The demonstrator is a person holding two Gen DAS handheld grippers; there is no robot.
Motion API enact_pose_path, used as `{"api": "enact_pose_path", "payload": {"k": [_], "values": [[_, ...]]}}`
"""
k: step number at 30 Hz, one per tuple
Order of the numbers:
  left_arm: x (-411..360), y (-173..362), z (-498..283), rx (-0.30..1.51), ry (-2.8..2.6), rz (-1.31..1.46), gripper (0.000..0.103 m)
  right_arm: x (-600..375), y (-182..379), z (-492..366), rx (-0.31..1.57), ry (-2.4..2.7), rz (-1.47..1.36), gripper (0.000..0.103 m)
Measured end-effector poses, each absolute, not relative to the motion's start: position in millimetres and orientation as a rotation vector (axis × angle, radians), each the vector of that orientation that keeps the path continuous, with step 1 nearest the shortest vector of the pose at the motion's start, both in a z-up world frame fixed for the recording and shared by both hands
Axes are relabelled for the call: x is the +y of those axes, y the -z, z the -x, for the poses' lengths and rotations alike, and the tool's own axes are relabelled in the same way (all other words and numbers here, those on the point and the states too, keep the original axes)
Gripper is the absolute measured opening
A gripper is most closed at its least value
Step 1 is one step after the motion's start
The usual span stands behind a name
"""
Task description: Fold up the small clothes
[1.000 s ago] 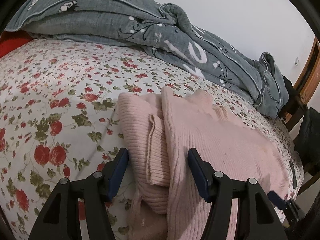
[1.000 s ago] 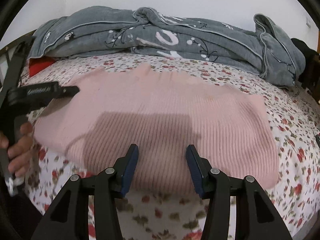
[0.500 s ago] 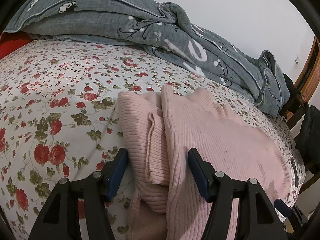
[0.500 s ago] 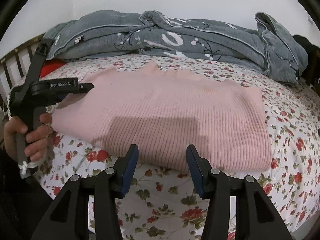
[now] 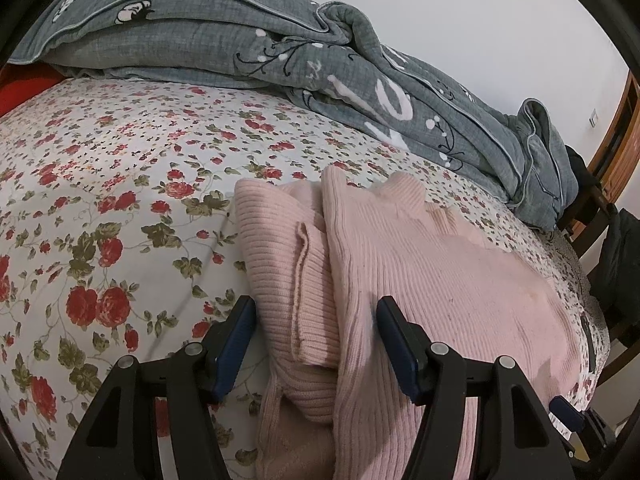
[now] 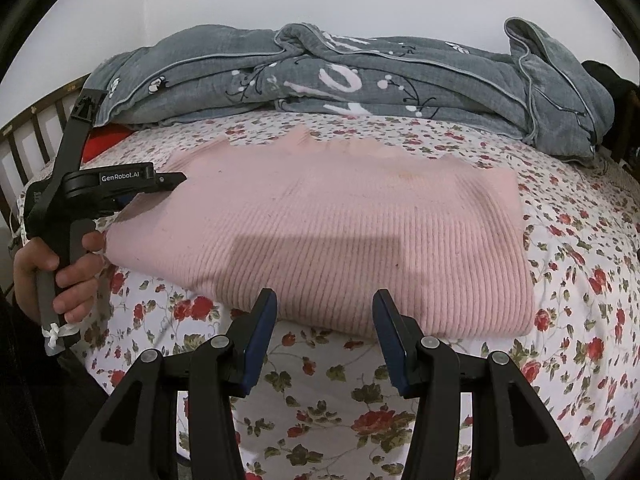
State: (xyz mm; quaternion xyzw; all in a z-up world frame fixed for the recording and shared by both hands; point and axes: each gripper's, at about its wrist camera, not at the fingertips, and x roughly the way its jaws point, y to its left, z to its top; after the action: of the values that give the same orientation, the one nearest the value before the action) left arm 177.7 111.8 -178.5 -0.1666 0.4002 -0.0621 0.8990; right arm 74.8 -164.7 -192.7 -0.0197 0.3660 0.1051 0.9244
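One pink sweater (image 6: 332, 236), folded, long axis left-right; left gripper (image 5: 316, 344) straddles its left end, unclamped; right gripper (image 6: 324, 336) near edge, apart, empty.

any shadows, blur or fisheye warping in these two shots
Left wrist view: sharp, bed edge bowed by the fisheye, dark corners, faint shadow on the pink sweater beside the fingers. Right wrist view: sharp, a broad shadow band crosses the sweater's front, and the grey quilt curves with the lens.

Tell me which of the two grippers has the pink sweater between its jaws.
The left gripper: its open jaws straddle the folded edge of the pink sweater. The right gripper hangs open over the floral bedsheet.
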Motion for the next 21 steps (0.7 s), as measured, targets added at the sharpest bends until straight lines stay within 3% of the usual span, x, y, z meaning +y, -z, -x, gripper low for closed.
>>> {"api": "enact_pose_path", "payload": {"k": [17,21], "values": [[122.0,186.2,-175.9,0.848,0.208,0.463,0.059,-195.4,172.1,-86.2,0.668,-0.151,-0.02,0.049],[121.5,188.6,-175.2,0.84,0.208,0.477,0.051,-210.9,164.8,-91.3,0.628,-0.124,-0.047,0.049]]}}
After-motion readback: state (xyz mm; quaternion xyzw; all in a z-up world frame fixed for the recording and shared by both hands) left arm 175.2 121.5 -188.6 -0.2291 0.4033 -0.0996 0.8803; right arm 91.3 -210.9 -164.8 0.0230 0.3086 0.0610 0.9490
